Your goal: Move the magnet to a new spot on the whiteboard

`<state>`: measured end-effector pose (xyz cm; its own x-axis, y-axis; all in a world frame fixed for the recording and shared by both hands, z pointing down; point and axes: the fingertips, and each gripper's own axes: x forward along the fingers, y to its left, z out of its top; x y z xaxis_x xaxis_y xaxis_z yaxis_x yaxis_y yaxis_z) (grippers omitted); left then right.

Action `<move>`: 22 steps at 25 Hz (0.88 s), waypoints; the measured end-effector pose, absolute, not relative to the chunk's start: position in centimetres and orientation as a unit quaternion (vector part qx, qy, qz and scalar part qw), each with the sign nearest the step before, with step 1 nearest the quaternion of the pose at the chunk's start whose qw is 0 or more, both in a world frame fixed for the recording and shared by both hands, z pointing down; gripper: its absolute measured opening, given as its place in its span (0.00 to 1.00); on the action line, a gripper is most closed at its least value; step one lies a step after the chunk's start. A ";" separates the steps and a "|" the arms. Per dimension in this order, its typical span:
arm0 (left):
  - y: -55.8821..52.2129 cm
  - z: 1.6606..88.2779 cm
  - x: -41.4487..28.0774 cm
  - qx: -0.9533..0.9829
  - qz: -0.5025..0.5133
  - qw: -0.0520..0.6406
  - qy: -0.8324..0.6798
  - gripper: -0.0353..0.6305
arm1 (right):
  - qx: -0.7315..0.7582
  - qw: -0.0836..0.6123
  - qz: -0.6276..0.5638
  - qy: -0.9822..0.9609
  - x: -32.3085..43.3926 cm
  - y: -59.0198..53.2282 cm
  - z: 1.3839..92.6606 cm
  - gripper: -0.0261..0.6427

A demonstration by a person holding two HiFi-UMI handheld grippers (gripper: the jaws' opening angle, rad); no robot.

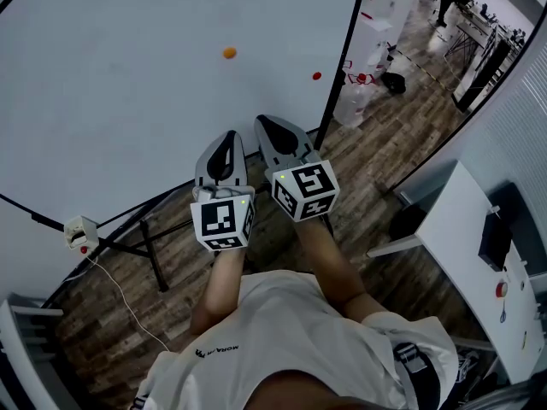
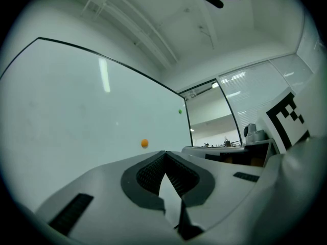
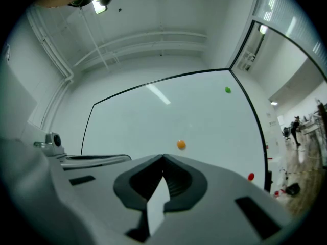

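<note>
Nothing is being carried: the left gripper [image 1: 227,138] and right gripper [image 1: 263,123] are hovering side by side, jaws pressed together and empty. Well beyond both jaws, the orange magnet [image 1: 229,53] is sitting untouched on the whiteboard [image 1: 120,84], so reaching, gripping and shifting it are all waiting to be done

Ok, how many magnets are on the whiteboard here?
3: an orange magnet centrally, a red magnet low near the right edge, a green magnet high near the right edge. Parts of the whiteboard are hidden, so more may exist.
</note>
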<state>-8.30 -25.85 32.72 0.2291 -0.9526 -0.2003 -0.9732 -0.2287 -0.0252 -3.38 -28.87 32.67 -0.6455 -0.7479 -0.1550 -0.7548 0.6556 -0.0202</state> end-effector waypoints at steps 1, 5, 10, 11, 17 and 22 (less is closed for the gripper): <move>-25.8 32.7 -8.2 -0.781 0.071 0.072 0.616 0.06 | -0.415 0.075 0.023 0.906 -3.3 -28.8 32.7 0.06; -25.6 32.6 -8.3 -0.781 0.071 0.072 0.616 0.06 | -0.418 0.074 0.022 0.905 -3.0 -28.4 32.7 0.06; -25.3 32.5 -8.2 -0.781 0.072 0.072 0.617 0.06 | -0.422 0.070 0.018 0.904 -2.5 -27.9 33.2 0.06; -25.2 32.5 -8.1 -0.781 0.073 0.072 0.617 0.06 | -0.423 0.070 0.016 0.903 -2.4 -27.8 33.3 0.06; -24.8 32.3 -8.0 -0.781 0.072 0.073 0.617 0.06 | -0.425 0.066 0.016 0.902 -1.9 -27.2 33.8 0.06; -24.5 32.3 -7.7 -0.782 0.071 0.073 0.615 0.06 | -0.424 0.066 0.019 0.903 -1.7 -26.6 33.6 0.06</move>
<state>-7.74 -24.54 32.28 0.2339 -0.9512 -0.2012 -0.9720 -0.2333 -0.0268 -1.67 -26.63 33.59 -0.6316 -0.7634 -0.1351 -0.7686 0.6394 -0.0205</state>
